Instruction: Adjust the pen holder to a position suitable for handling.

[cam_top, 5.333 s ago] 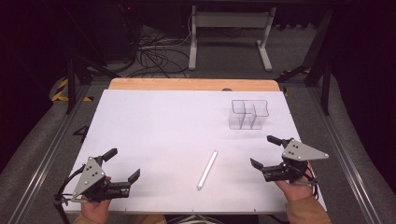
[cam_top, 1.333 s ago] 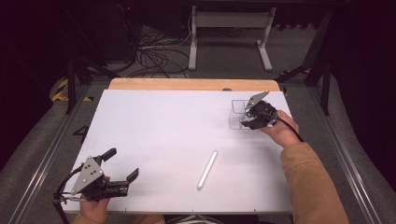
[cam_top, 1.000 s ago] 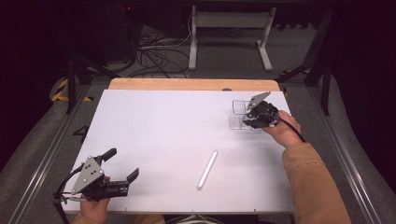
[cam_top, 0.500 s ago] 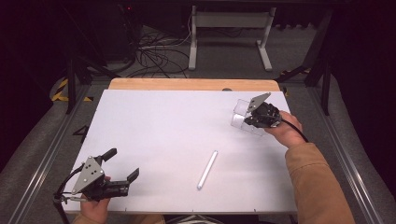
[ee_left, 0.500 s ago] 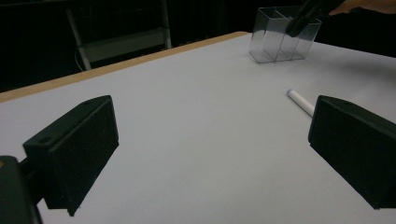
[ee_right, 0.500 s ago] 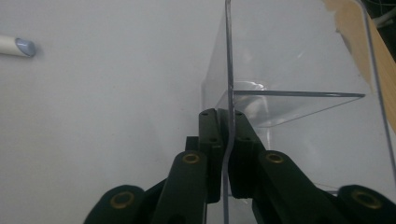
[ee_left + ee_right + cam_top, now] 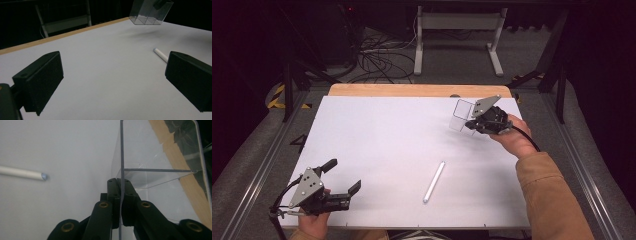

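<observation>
Your right gripper [image 7: 478, 123] jaws pinch thin wall of clear divided organizer [image 7: 160, 170], lifted, tilted off tabletop [image 7: 387, 145]. Light, rigid, slick, crack-prone: grip near divider, squeeze gently. Left gripper [image 7: 343, 183] jaws spread, empty; white tube [image 7: 161, 55] just ahead.

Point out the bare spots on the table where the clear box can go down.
The middle, between the left claw and the pen, is bare. So is the far left, up to the wooden edge. The right claw holds the box at the far right.
</observation>
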